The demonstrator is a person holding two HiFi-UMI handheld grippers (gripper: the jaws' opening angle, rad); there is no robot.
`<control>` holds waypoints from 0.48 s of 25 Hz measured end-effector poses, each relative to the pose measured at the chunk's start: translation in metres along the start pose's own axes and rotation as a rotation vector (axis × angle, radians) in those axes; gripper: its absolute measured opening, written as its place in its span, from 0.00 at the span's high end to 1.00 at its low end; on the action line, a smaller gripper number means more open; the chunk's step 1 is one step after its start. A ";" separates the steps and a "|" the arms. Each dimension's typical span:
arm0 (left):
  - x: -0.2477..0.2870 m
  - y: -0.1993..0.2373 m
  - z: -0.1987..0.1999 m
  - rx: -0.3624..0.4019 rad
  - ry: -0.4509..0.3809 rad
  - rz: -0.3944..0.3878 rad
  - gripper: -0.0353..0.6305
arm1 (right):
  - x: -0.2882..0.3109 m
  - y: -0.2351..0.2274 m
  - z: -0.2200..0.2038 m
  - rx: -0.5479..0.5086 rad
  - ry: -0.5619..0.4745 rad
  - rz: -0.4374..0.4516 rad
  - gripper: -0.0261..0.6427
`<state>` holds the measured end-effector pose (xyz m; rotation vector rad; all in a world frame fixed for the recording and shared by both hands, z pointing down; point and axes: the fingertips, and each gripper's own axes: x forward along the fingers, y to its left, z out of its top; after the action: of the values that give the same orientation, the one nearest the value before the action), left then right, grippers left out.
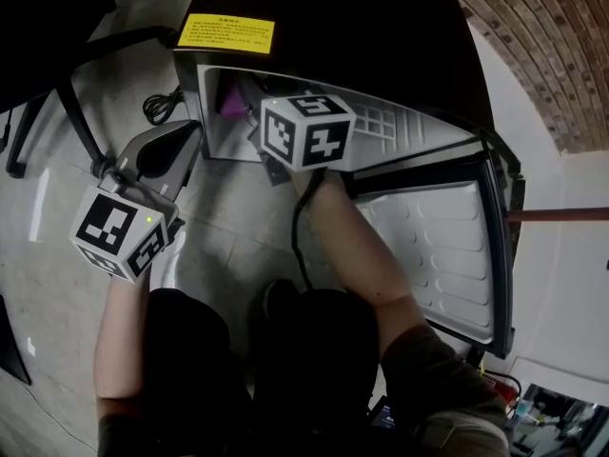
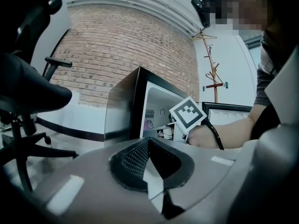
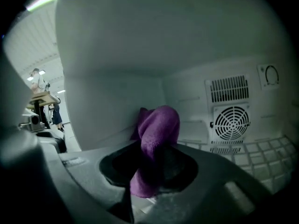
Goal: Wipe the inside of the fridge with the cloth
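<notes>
Purple fleece cloth (image 3: 158,139), clamped in my right claw (image 3: 152,174), is pointing ahead toward the left rear corner inside the small white-lined fridge (image 3: 107,101); my left claw (image 2: 156,190) is hanging outside, closed on nothing.

Tiled floor (image 1: 233,241): fridge (image 1: 381,46), coiled cable (image 1: 160,105).

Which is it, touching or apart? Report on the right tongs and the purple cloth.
Touching. The right gripper view shows the purple cloth clamped between the right tongs, its folded end bulging out ahead of them.
</notes>
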<state>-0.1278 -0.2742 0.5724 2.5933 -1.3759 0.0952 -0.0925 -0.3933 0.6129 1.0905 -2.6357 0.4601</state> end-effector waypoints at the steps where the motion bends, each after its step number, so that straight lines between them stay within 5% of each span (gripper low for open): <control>1: 0.001 -0.001 0.001 0.014 -0.002 0.003 0.92 | 0.005 -0.003 -0.005 -0.009 0.036 -0.018 0.83; 12: 0.023 -0.026 -0.014 0.031 0.041 -0.068 0.92 | -0.018 -0.059 -0.021 -0.156 0.137 -0.247 0.83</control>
<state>-0.0933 -0.2758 0.5853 2.6451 -1.2815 0.1592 -0.0353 -0.4138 0.6370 1.2635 -2.3360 0.2631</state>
